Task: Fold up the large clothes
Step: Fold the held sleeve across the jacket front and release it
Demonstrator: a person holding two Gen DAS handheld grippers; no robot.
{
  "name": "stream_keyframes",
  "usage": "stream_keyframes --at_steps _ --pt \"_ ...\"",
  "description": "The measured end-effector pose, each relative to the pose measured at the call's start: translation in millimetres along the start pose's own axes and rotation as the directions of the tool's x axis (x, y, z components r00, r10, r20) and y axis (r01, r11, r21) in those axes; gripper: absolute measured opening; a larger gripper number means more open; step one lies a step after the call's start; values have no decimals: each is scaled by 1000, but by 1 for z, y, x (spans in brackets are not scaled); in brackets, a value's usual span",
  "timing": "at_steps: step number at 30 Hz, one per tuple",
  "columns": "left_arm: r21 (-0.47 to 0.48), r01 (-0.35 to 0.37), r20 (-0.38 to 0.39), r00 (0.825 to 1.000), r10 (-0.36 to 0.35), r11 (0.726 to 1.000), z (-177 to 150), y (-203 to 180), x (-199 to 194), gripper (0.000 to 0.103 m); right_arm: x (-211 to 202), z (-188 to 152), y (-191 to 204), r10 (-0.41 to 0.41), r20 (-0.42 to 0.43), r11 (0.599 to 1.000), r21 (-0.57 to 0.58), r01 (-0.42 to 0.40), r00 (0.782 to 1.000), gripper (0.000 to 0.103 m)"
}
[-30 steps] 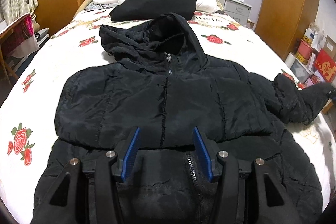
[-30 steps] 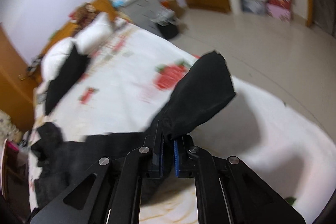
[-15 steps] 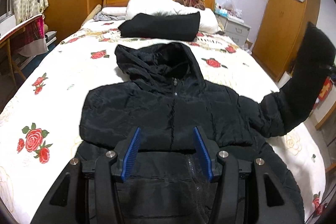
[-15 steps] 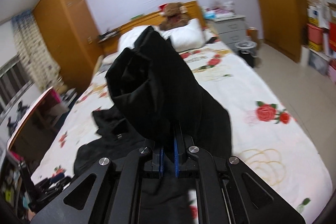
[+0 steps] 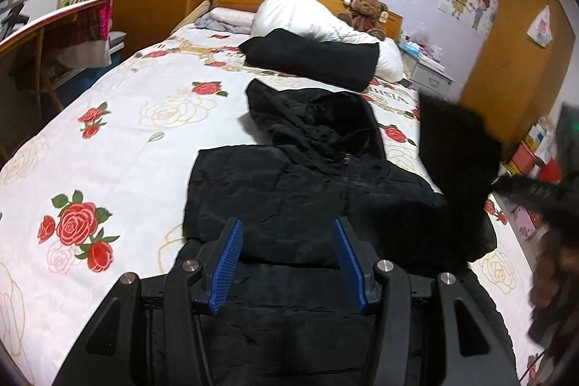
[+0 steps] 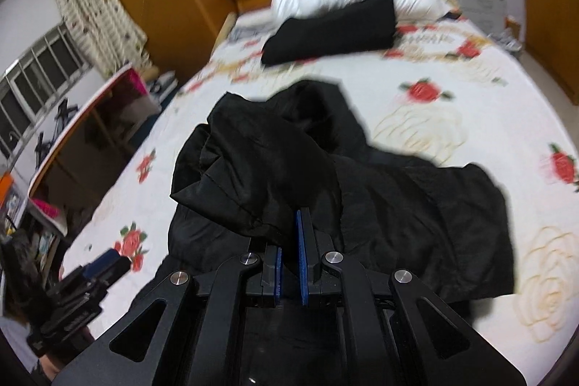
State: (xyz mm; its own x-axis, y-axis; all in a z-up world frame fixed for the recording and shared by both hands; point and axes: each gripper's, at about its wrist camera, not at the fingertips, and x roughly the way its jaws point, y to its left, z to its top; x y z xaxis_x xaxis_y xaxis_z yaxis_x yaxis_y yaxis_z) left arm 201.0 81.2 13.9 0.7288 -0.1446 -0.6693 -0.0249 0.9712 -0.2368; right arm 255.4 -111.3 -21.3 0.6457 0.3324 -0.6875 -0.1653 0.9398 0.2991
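Observation:
A black hooded puffer jacket lies face up on the rose-print bed, hood toward the pillows. My left gripper hovers open over the jacket's lower front with nothing between its blue pads. My right gripper is shut on the cuff of the jacket's right sleeve and holds it up over the jacket's chest. In the left wrist view that lifted sleeve stands up at the right. The left gripper shows blurred at the lower left of the right wrist view.
A folded black garment rests against the white pillows, with a teddy bear behind. A wooden desk stands left of the bed. A grey nightstand and a wooden wardrobe stand to its right.
The right gripper lifted the sleeve from the bed's right side and swung it in over the jacket's chest. The left gripper drew back a little and rolled, still open.

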Motion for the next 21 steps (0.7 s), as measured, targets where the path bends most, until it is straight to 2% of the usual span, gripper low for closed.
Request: stream_keyframes --at_steps 3,6,7,10,12,13,14,16,19,21 --pt "-25 -6 -11 1000 5 1000 -2 14 8 54 37 -12 8 11 -73 1000 -9 -12 997 8" --pt "-39 -10 -26 1000 9 999 -6 24 16 54 70 -25 13 26 -152 1000 2 -26 988 13" --pt "-42 -11 -33 999 10 999 -7 27 19 54 79 -29 12 37 -179 999 13 -35 983 21" --pt "-52 -8 -53 999 5 999 -7 31 26 54 95 -43 11 59 -236 998 43 -51 970 31" --pt "-63 2 -64 998 -6 998 -7 31 30 56 92 -48 11 87 -231 996 45 -78 969 42" --pt "-68 8 -69 998 -12 998 -6 30 32 58 87 -49 11 104 -223 994 48 -96 969 53" --pt "-69 18 -72 997 -23 997 -4 28 34 59 78 -49 13 132 -206 991 47 -125 969 58" --pt "-66 51 -69 996 -56 996 0 20 37 61 60 -46 12 167 -176 986 33 -163 970 59" --pt "-75 109 -77 990 -114 991 8 3 48 69 25 -44 5 170 -103 985 6 -170 980 59" --pt "-71 151 -106 982 -158 986 12 -10 64 73 5 -43 -11 128 -54 992 1 -128 990 59"
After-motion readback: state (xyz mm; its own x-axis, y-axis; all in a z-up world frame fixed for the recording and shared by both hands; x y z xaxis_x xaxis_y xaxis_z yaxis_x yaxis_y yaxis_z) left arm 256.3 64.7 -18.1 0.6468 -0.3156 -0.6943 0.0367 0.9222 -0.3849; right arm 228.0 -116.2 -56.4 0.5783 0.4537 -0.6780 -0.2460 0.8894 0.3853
